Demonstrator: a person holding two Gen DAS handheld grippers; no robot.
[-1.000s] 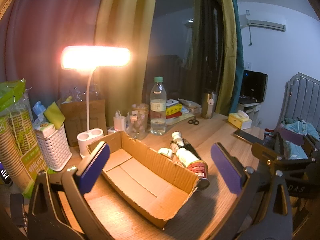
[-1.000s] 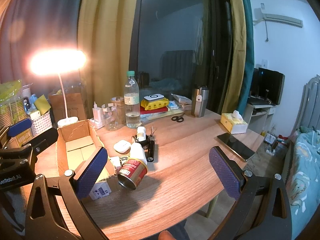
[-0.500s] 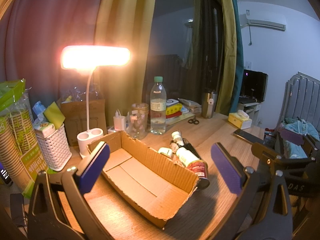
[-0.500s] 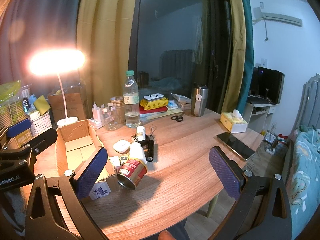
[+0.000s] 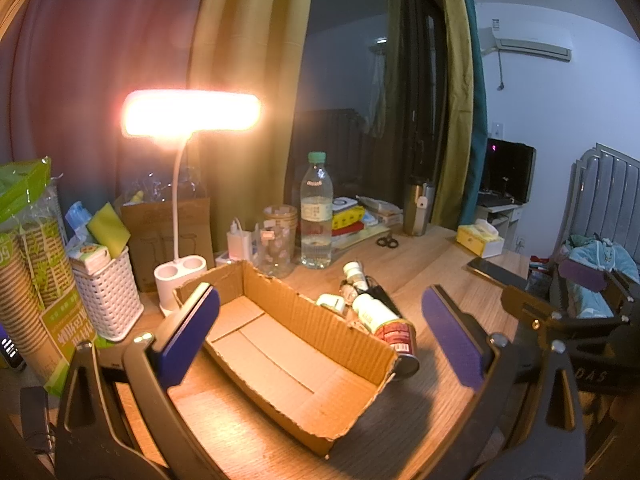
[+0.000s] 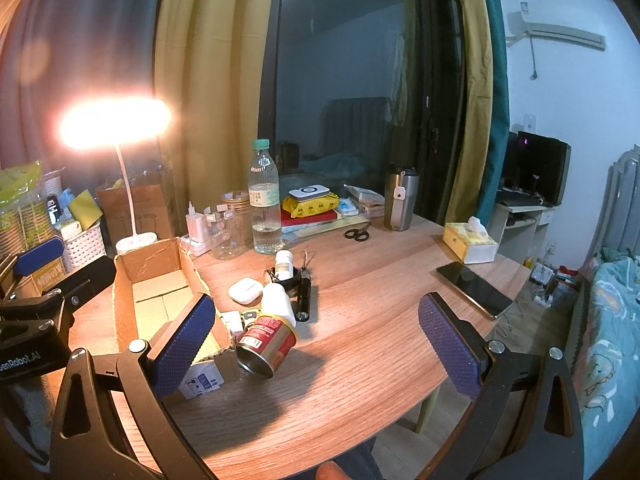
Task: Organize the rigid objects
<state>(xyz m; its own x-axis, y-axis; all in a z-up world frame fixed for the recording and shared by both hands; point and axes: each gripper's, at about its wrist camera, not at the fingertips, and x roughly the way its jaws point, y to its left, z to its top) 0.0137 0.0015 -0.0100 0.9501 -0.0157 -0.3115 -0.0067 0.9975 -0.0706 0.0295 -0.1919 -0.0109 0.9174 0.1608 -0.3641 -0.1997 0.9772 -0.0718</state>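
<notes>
Your left gripper (image 5: 320, 332) is wide open, blue pads facing each other, nothing between them, held level above the desk. Your right gripper (image 6: 318, 344) is spread just as wide and carries nothing. In the right wrist view your left gripper shows at the far left edge; in the left wrist view your right one shows at the far right edge.

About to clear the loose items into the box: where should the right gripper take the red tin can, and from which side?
Grip the red tin can across its round body, coming from above with the right gripper. It lies tilted, open end toward the camera, leaning on the cardboard box, white bottle close behind; its sides look free.
</notes>
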